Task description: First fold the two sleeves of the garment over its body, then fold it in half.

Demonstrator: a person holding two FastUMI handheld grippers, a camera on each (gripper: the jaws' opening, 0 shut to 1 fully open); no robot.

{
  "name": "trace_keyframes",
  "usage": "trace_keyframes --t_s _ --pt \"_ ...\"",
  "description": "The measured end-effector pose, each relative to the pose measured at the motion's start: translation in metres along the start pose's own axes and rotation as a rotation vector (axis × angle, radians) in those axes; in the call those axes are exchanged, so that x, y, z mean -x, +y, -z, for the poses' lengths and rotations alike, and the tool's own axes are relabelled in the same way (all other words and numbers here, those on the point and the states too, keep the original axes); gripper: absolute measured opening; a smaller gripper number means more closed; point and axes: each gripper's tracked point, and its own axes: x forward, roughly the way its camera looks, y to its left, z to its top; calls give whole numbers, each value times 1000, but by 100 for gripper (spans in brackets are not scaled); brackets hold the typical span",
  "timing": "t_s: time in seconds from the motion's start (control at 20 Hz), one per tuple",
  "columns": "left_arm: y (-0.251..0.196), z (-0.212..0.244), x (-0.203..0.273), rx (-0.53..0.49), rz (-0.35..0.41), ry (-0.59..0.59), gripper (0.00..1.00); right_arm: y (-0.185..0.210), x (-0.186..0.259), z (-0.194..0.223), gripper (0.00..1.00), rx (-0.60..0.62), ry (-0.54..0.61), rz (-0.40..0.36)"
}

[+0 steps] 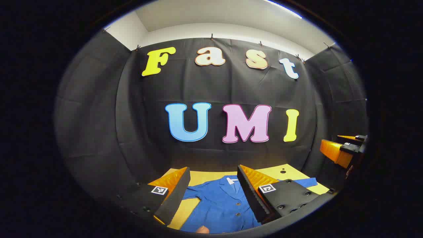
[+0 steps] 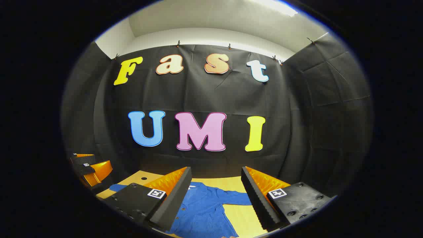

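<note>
Two tools hung above the yellow wooden bench (image 1: 290, 172), each with its fingers spread apart and gripping nothing. Left tool (image 1: 213, 190) hovered over the blue buttoned long-sleeved shirt (image 1: 218, 205), which lay flat on the bench with both sleeves spread outward. Right tool (image 2: 214, 195) hovered over the same shirt's right side.

No readable text; the small square markers (image 1: 159, 190) on the fingers (image 1: 175, 195) carry only patterns.
</note>
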Motion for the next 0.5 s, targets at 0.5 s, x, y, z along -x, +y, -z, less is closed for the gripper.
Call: trace_keyframes --t_s 0.5 --pt "-5 -12 -8 -46 19 -32 86 -13 0 -3 96 33 -6 40"
